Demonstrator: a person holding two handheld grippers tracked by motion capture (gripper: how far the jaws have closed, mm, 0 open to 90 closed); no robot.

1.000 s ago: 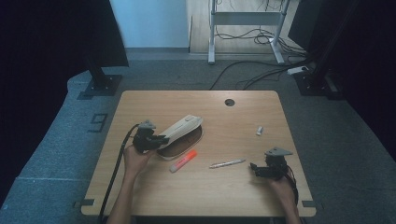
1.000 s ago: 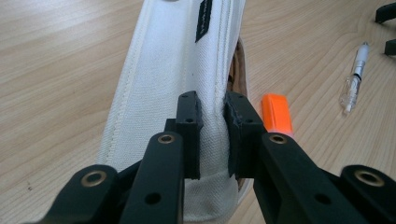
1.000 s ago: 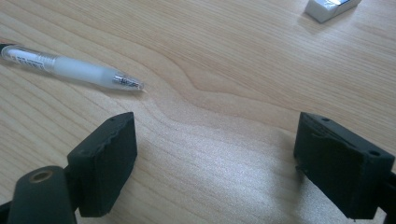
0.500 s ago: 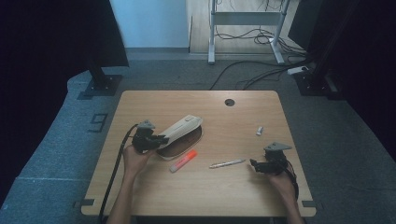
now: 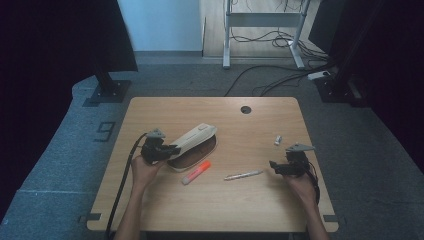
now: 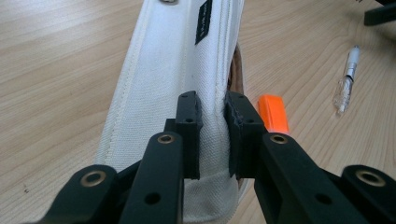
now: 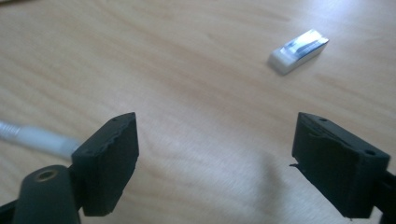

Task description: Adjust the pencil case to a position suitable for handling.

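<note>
A white fabric pencil case (image 5: 196, 138) lies left of the table's middle, its brown inside showing along the near edge. My left gripper (image 5: 171, 149) is shut on the case's near end; in the left gripper view the jaws (image 6: 212, 114) pinch a fold of the white cloth (image 6: 159, 70). An orange highlighter (image 5: 196, 172) (image 6: 274, 112) lies just beside the case. A clear pen (image 5: 243, 175) (image 6: 346, 79) rests further right. My right gripper (image 5: 275, 166) (image 7: 215, 158) hovers open over bare wood right of the pen (image 7: 32, 137), nothing between its pads. A small white eraser (image 5: 278, 140) (image 7: 299, 50) lies beyond it.
The wooden table (image 5: 225, 210) has a round cable hole (image 5: 245, 109) near its far edge. Black cables trail from both grippers toward the near edge. Dark stands and floor cables sit beyond the table.
The right hand has drifted a little away from the person, toward the eraser, with its jaws still wide. The left gripper and the pencil case have stayed put.
</note>
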